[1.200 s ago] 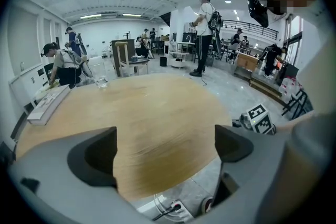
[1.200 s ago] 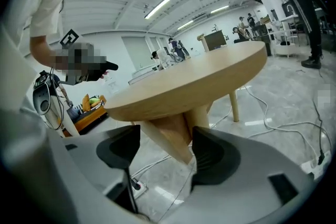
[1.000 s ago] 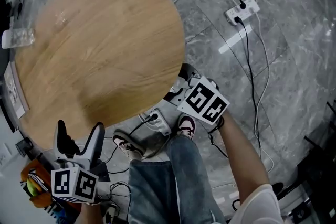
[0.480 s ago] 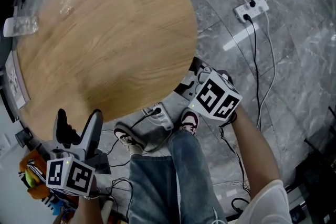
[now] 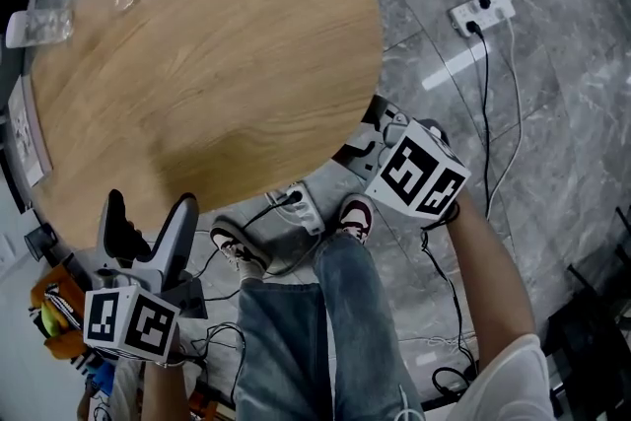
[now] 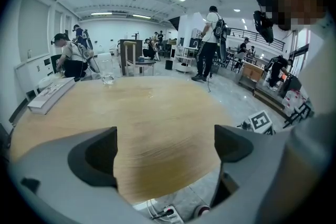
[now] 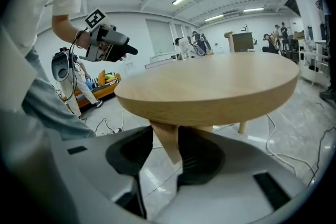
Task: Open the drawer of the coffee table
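Down at the near edge of the round coffee table (image 5: 197, 64), the right gripper (image 7: 165, 150) reaches in under the tabletop's rim. Its jaws have just been closing and stand narrow on a tapered wooden piece (image 7: 164, 132) that hangs below the top. The pads seem to touch it on both sides, though I cannot tell whether this piece belongs to the drawer. No drawer front can be made out from any view. The left gripper (image 5: 150, 212) hangs over the table's near edge, its jaws wide apart with only bare tabletop showing between them. A power strip (image 5: 481, 13) lies on the grey floor beyond.
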The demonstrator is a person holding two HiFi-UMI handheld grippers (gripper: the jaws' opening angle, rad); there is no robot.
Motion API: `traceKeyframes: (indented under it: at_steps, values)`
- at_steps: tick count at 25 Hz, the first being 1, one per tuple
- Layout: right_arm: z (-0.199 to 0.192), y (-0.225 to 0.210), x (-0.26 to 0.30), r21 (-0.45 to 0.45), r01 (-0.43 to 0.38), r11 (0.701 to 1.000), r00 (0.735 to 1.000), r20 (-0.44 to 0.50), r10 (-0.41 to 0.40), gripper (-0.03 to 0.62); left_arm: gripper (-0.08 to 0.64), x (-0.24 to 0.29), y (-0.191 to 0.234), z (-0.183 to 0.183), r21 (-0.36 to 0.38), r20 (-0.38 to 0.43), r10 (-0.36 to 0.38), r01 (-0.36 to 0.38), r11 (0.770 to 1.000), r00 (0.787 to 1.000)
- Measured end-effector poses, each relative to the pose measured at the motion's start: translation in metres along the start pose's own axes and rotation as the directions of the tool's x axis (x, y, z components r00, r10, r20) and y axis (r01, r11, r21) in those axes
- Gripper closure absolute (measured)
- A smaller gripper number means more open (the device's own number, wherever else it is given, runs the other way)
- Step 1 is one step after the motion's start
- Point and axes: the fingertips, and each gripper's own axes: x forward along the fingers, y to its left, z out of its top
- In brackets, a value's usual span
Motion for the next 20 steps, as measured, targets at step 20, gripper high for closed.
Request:
traceKeyframes:
  at_steps: [20]
  values:
    - [0.000, 0.003, -0.004, -0.097, -0.022, 0.995, 1.000, -0.015, 0.021, 0.464, -0.014, 0.001, 0.009, -0.011, -0.023, -0.014, 0.012, -0.013, 1.000, 1.000]
